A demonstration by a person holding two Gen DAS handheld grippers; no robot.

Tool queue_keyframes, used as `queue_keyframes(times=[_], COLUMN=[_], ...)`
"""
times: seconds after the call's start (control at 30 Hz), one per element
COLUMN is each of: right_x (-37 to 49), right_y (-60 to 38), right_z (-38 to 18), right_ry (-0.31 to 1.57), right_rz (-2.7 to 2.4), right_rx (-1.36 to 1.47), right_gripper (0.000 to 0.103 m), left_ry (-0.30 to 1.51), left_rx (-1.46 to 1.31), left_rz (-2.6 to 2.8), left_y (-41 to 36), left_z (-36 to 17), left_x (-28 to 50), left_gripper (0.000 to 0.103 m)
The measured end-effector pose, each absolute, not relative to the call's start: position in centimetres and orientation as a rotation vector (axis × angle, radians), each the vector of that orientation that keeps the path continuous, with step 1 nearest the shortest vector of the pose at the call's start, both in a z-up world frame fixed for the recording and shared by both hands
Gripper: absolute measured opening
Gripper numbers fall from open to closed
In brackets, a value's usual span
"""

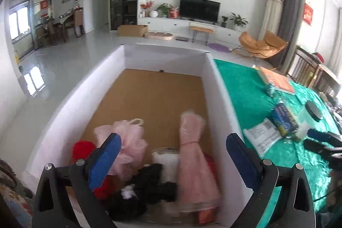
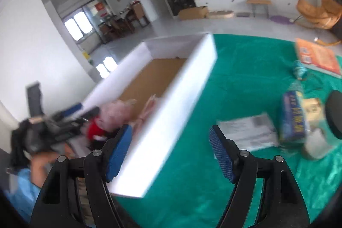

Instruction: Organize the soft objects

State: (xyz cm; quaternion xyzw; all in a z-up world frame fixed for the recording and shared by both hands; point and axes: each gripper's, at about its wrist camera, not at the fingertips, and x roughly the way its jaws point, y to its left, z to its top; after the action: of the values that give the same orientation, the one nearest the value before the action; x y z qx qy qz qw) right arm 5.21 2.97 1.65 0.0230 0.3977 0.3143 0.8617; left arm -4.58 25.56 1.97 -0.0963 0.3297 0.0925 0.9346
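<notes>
Left wrist view: pink dress [image 1: 193, 155] lies lengthwise in box [image 1: 218, 87], neck far.

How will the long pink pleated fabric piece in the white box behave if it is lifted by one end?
The long pink pleated fabric piece looks thin and gathered by a thread, so it will probably hang limp and weigh little. It drapes over other items, so lifting may drag them.

Home living room: television [image 1: 199, 9], armchair [image 1: 261, 45]
</notes>
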Motion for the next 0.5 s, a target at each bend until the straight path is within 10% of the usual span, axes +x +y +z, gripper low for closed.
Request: queue_keyframes(times=[0.5], right_x=[4.3], right_y=[-16.6], right_z=[-10.4], right_ry=[0.921], right_rz=[-0.014], right_rx=[-0.029], right_gripper=[0.077], left_ry=[0.861], left_rx=[0.205], left_rz=[-0.196], left_y=[2.0], left_z=[-7.3], left_x=[3.3], left_gripper=[0.103])
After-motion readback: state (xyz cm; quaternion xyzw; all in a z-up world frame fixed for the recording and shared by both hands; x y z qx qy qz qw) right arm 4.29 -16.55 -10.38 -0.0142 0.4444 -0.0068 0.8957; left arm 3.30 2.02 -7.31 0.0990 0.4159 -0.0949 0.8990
